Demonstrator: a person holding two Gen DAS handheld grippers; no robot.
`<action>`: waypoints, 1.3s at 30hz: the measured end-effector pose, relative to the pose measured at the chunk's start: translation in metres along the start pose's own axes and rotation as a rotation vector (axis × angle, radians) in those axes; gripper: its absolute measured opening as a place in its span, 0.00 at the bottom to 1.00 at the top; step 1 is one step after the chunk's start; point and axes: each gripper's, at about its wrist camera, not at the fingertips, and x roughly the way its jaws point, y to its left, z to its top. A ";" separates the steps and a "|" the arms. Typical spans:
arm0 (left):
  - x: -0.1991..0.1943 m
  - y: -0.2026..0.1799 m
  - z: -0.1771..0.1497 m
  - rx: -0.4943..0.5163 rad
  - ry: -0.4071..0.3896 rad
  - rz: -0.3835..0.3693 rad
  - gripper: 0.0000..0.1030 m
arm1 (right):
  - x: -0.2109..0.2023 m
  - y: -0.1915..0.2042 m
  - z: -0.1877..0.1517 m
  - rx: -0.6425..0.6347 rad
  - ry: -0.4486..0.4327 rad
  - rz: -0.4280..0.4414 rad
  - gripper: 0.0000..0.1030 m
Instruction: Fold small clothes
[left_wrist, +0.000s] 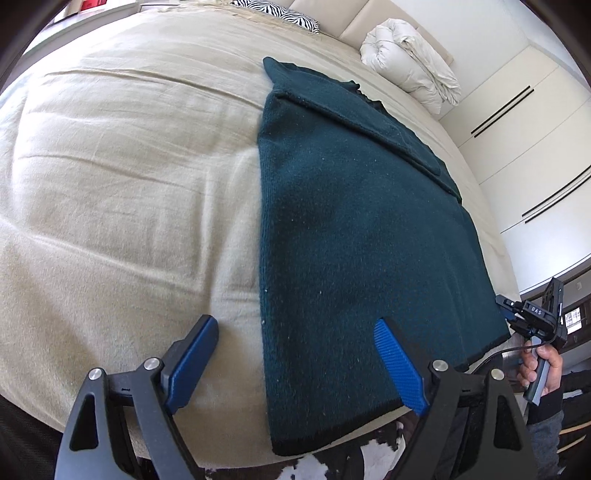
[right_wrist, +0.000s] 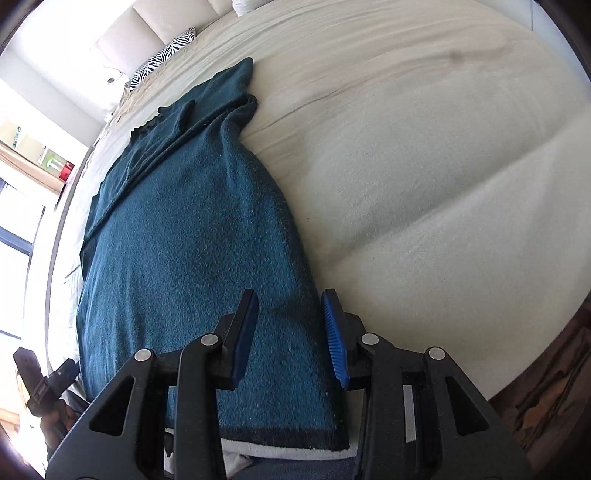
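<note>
Cream-coloured bedding covers the wide bed (left_wrist: 122, 192), and on it lies a dark teal knitted sweater (left_wrist: 351, 229), laid flat lengthwise, sleeves folded in over the body, its dark hem at the near edge of the mattress. Spread wide, the left gripper (left_wrist: 295, 365) straddles the sweater's left edge near the hem, one blue pad over bedding, the other over the knit, gripping nothing. Partly parted, the right gripper (right_wrist: 291, 332) stands over the sweater's right edge by the hem, its pads not pressing the cloth.
</note>
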 end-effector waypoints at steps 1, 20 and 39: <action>0.000 -0.003 -0.003 0.013 0.008 0.005 0.80 | -0.003 0.000 -0.001 0.001 -0.003 0.005 0.34; 0.013 -0.020 -0.018 0.063 0.102 0.084 0.38 | -0.016 -0.011 -0.021 -0.044 0.070 -0.059 0.29; -0.024 0.015 -0.009 -0.078 0.089 -0.113 0.07 | -0.040 -0.010 -0.033 -0.003 0.044 0.005 0.06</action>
